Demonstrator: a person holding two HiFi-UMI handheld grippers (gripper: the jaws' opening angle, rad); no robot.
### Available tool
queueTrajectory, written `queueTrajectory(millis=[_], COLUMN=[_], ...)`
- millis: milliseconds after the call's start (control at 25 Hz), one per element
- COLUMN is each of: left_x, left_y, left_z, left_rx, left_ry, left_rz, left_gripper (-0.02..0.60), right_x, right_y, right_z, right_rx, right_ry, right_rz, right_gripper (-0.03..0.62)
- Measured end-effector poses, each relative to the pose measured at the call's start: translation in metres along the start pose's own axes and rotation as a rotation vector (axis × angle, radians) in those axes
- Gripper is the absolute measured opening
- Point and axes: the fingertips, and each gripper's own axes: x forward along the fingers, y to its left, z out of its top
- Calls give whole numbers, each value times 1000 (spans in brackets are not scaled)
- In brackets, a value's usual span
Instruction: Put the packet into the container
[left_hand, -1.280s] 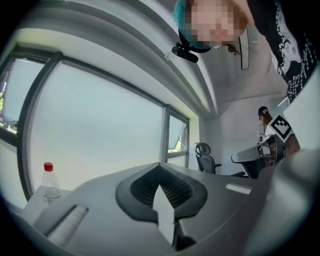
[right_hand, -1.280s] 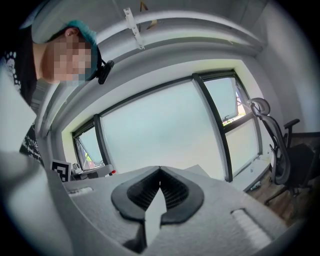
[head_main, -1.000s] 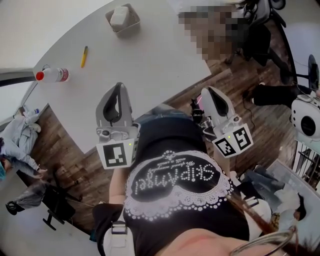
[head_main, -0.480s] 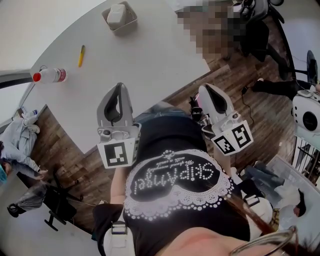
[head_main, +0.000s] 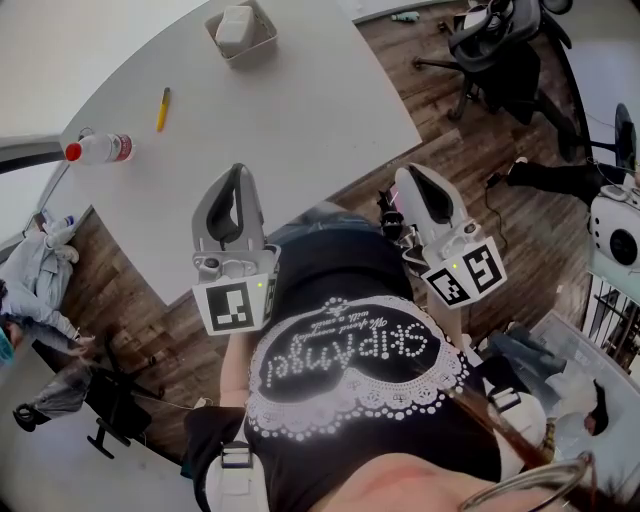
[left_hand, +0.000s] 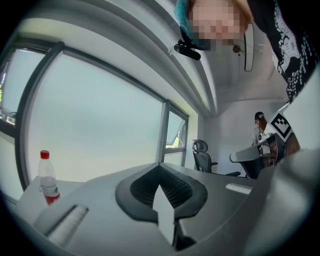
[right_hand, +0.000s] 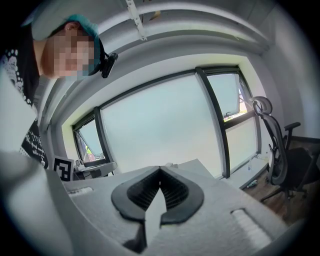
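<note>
Almost nothing has changed over the last second. At the left end of the table (head_main: 300, 130) the bottle (head_main: 100, 150) stands where it stood, and the pen (head_main: 163, 109) lies just as before. The left gripper (head_main: 238, 174) stays drawn back close to the person's chest, short of the table's near edge. Its jaws are pressed together with nothing between them. Well apart from it, at the far end of the table, the container (head_main: 256, 52) sits slightly higher in the head view than a moment ago. That looks like a small drift of the camera, not a push. The packet (head_main: 234, 27) lies inside it. The right gripper (head_main: 414, 178) likewise keeps still beside the table's corner, its jaws closed and empty. With the packet already in and both grippers idle, the task looks finished.
</note>
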Motion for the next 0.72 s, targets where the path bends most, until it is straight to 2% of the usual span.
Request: queueTrajectory(millis=[720], left_x=[2], left_y=[2], left_z=[-1], left_rx=[-1], left_ry=[14], left_rz=[-5], left_gripper=[-6], right_x=[3], right_y=[1], right_z=[-1], right_rx=[0], right_ry=[7], right_rz=[1], right_gripper=[-2])
